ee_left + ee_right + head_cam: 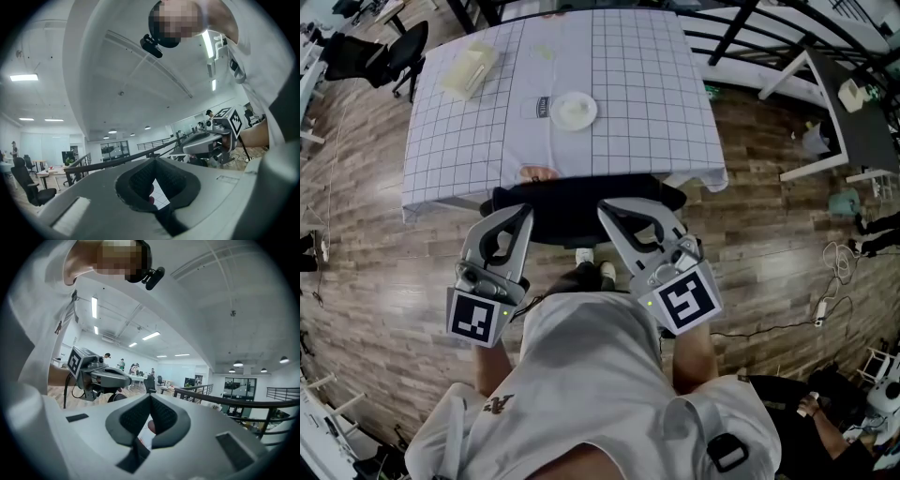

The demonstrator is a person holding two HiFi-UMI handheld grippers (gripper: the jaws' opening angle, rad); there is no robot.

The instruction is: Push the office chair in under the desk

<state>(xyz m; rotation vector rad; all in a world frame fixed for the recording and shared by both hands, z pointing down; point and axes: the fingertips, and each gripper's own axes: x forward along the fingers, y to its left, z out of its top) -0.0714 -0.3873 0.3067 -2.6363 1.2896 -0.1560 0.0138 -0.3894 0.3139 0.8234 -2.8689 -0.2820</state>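
Two grippers: left gripper (523,214) and right gripper (606,208) are held level, side by side, with their tips directed at the near edge of the desk (647,112).
Left jaw state: clenched tip to tip, with nothing between the pads.
Right jaw state: clenched tip to tip, with nothing between the pads.
Chair location: the office chair (581,225) stands at the desk's near edge. Its black backrest runs along the hanging border of the checked cloth (450,183). The seat and base are hidden by the cloth and the person.
Contact: both closed tips sit at the backrest's near face, the left tip left of its centre and the right tip just right of centre. Whether they press or merely touch cannot be told.
Desk top: a white plate (575,111) sits near the centre and a pale box (469,70) toward the far left corner, both well apart from the chair.
Step in hand: judged to be the push itself, at a late stage. The backrest lies just beside the desk edge, so little travel appears to remain.
Next move calls for: a level forward push with both closed tips, equal on each side so the chair does not swivel. Stop once the backrest meets the desk edge.
Caution: the cloth overhangs the edge. A backrest that catches it could drag the cloth and the items on it.
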